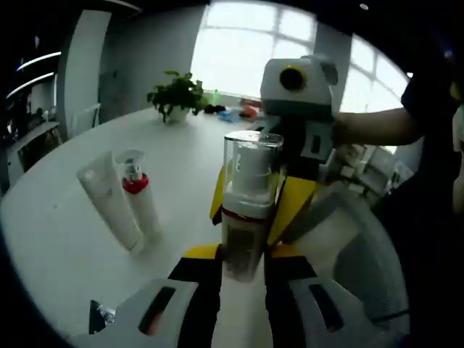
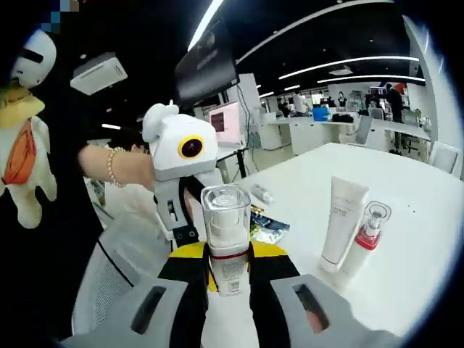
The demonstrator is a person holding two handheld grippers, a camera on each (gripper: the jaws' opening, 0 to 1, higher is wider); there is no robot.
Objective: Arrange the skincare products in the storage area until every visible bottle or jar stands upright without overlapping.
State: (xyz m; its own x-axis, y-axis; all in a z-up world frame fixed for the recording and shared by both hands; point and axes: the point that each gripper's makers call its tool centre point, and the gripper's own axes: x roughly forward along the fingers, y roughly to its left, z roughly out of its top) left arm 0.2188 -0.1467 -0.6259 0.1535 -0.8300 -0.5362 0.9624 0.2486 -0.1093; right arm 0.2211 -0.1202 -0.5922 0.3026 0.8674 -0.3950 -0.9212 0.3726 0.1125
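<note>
You hold the clear-capped pump bottle (image 1: 245, 210) upright between both grippers: the left gripper (image 1: 243, 264) has its fingers closed on the lower body, and the right gripper (image 2: 228, 272) clamps it from the opposite side. The white tube (image 2: 342, 217) and red-collared bottle (image 2: 366, 239) already stand together on the desk (image 1: 65, 239), so in my judgement you are mid-placement. Next, one gripper should let go and the other set the bottle down beside them, not touching.

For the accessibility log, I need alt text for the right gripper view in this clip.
A clear-capped pump bottle is held upright between both grippers, the right gripper from the near side and the left gripper from the far side. To the right on the white table stand a white tube and a red-collared bottle, touching side by side.
</note>
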